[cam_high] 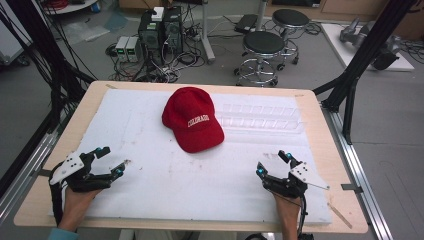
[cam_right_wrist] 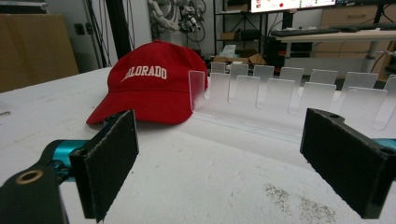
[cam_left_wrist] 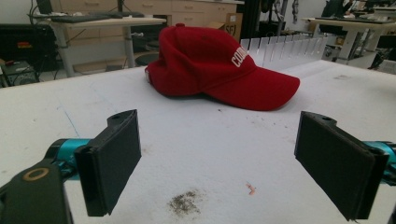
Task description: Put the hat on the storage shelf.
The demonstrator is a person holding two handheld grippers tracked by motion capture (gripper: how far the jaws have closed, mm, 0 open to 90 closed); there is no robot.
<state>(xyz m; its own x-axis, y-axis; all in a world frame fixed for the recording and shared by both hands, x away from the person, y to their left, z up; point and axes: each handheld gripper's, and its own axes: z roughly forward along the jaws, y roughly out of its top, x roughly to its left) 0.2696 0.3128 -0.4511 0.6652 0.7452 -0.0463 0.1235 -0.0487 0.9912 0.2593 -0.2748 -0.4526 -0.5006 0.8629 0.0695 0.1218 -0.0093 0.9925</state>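
A red cap (cam_high: 192,119) with white lettering lies crown up on the white mat (cam_high: 150,180), in the middle of the far half of the table. Its brim points toward the near right. My left gripper (cam_high: 111,161) rests near the front left of the mat, open, with nothing between its jaws. My right gripper (cam_high: 273,163) sits near the front right, open and empty too. The left gripper view has the cap (cam_left_wrist: 219,70) ahead beyond the open gripper (cam_left_wrist: 231,163). In the right gripper view the cap (cam_right_wrist: 152,86) lies ahead to the left of the open gripper (cam_right_wrist: 224,168).
A clear plastic rack (cam_high: 260,119) with a row of upright tabs stands just right of the cap; this rack (cam_right_wrist: 289,93) is close ahead in the right gripper view. Black frame posts (cam_high: 357,65) flank the table. Stools (cam_high: 262,47) and computers (cam_high: 160,30) stand on the floor beyond.
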